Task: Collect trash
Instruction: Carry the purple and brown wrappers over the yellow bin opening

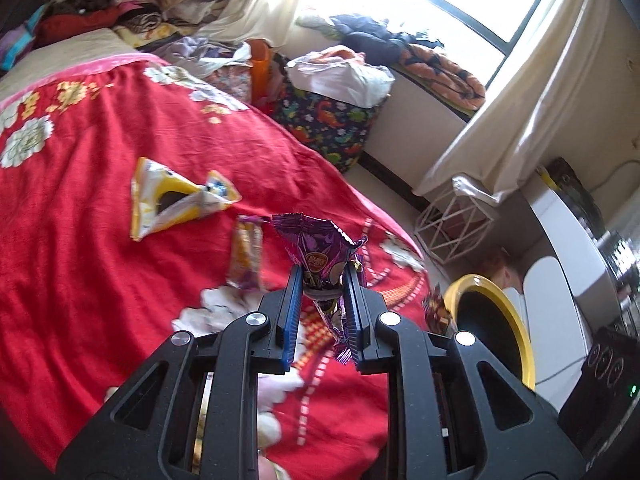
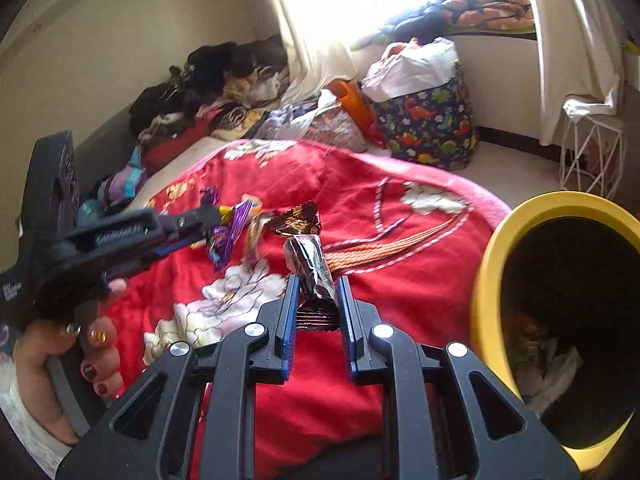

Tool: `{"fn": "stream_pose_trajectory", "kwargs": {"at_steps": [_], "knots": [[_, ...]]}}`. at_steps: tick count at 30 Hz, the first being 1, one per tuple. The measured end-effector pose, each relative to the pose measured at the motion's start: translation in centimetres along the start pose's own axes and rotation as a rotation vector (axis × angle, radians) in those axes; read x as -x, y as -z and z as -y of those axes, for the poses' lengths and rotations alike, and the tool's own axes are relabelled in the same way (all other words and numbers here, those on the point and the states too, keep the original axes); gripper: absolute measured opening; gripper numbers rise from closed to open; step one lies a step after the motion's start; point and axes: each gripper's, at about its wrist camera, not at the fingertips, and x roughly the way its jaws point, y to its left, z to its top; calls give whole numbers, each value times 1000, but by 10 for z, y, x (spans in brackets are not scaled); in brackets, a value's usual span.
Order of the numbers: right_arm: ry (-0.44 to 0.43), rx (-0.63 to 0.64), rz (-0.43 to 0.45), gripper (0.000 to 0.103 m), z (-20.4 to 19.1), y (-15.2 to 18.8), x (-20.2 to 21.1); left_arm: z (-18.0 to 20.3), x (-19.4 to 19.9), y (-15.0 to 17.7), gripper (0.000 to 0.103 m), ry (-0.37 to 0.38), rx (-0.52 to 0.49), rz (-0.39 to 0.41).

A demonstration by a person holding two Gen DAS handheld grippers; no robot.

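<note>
The left hand-held gripper (image 1: 322, 280) is pinched tight on a purple snack wrapper (image 1: 320, 246), & the right hand-held gripper (image 2: 318, 292) is pinched on a dark brown wrapper (image 2: 310, 268), both up over the red bed blanket (image 1: 100, 280). These look v. light, thin, crinkly & a bit slippy, so grab the flat middle. The yellow trash bin (image 2: 486, 280) sits just to the right; a yellow wrapper (image 1: 172, 200) & an orange wrapper (image 1: 246, 252) lie on the blanket.

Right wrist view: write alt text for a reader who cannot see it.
The right gripper is shut on a dark brown wrapper above a red flowered blanket, with a yellow bin at the right. At the left, the left gripper holds a purple wrapper.
</note>
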Motion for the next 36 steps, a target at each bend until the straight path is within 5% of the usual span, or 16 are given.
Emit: {"fn": "stream_pose_trajectory", "kwargs": {"at_steps": [36], "knots": [[215, -239, 143, 19, 119, 3, 69, 123, -3, 36, 14, 185, -265, -50]]}}
